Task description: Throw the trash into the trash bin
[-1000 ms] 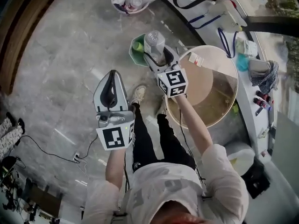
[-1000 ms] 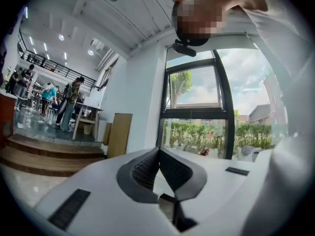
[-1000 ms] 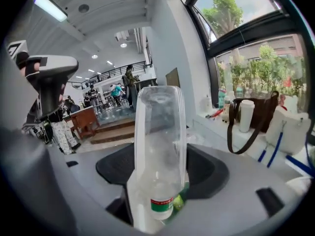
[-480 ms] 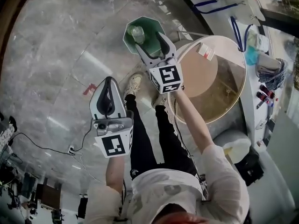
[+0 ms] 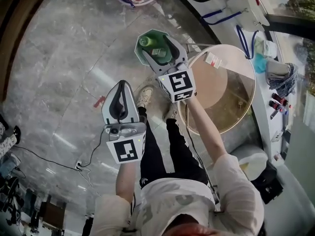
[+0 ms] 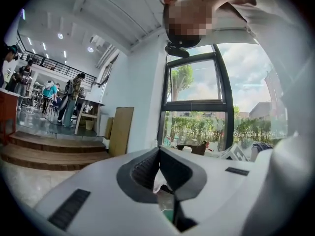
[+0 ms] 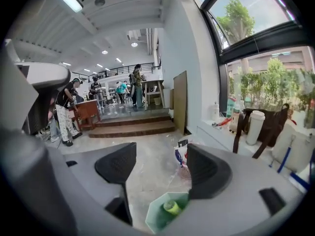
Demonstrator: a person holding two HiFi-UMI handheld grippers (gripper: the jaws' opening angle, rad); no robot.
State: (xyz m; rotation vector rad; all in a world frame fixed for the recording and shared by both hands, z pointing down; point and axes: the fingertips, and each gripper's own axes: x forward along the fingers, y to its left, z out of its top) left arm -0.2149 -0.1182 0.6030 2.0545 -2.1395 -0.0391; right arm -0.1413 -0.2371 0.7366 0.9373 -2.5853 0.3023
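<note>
Jaws of our left gripper [image 5: 121, 85], lower left of centre, are pressed together on nothing. Farther up, our right gripper [image 5: 157, 47] has just been opening its jaws, with nothing between them, above the green trash bin [image 5: 155, 32] at upper middle. The bottle [image 5: 150, 42] lies inside it, so we judge this throw done.

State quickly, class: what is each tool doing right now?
Left tool: closed, nothing seen held.
Right tool: open, jaws have just been opening, nothing between them.
</note>
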